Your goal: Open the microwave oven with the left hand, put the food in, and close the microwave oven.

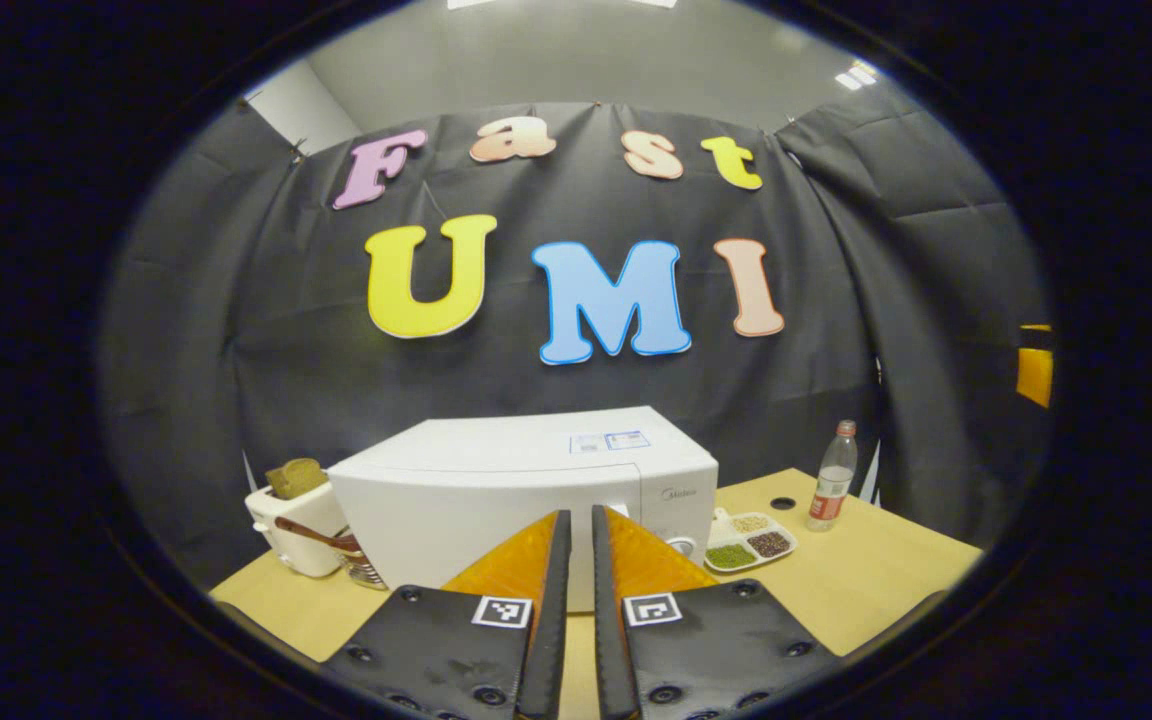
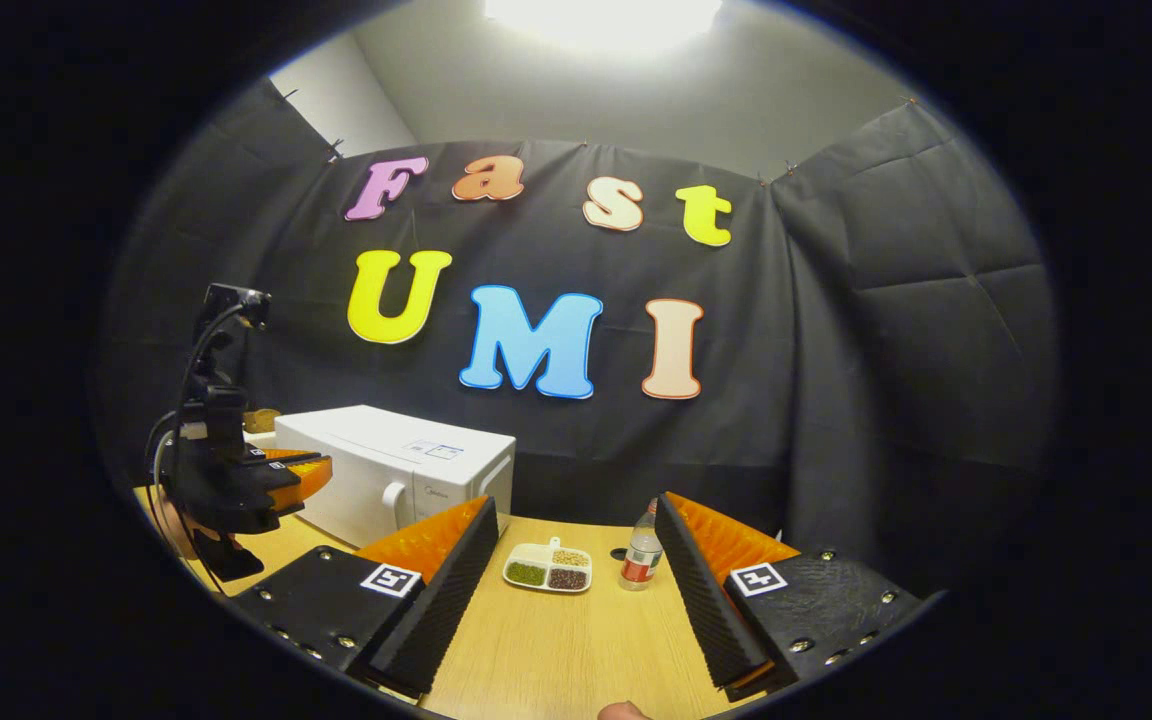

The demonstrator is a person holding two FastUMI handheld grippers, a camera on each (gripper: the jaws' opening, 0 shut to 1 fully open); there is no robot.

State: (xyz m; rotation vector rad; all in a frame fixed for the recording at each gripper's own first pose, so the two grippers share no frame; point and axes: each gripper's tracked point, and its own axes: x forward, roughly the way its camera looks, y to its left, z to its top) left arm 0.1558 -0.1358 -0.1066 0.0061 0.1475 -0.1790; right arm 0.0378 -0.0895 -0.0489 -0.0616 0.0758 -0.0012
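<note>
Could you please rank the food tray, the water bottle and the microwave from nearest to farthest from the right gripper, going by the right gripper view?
From the right gripper:
1. Food tray: on the table just ahead, between the open fingers.
2. Water bottle: a little beyond the tray, to its right.
3. Microwave: farther back, to the left.

The microwave [image 1: 526, 490] sat on the surface [image 1: 876, 580], toaster [image 1: 301, 525] just left of it. Snack tray [image 1: 748, 542] and bottle [image 1: 832, 478] were off to its right.

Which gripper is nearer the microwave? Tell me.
Left. The left gripper hovers just before the microwave; the right gripper hangs farther right, facing the food tray.
</note>
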